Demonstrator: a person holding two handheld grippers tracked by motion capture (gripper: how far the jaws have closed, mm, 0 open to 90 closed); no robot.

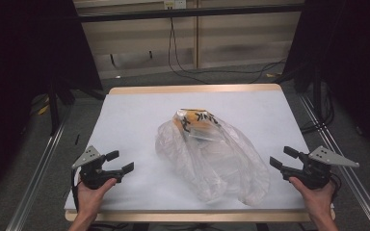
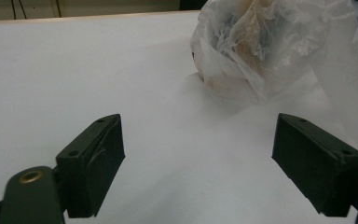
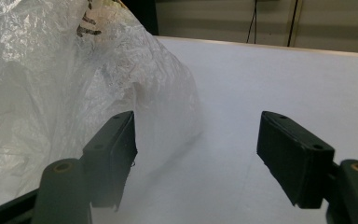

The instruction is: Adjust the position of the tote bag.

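Observation:
A crumpled clear plastic bag (image 1: 212,154) lies in the middle of the white table top (image 1: 135,120), with an orange-and-white package bearing black lettering (image 1: 197,120) inside its far end. My left gripper (image 1: 119,161) rests near the front left, open, with nothing between its jaws; in the left gripper view the bag (image 2: 265,51) sits ahead and to the right of the left gripper (image 2: 198,163). My right gripper (image 1: 280,158) stands open at the front right, just beside the bag's edge. In the right gripper view the bag (image 3: 51,88) lies against the left jaw of the right gripper (image 3: 196,158).
The table has a wooden rim (image 1: 192,89) along its far edge. Metal rails (image 1: 33,173) run along both sides on the floor, and cables (image 1: 188,72) trail behind the table. Bare white surface lies left of the bag.

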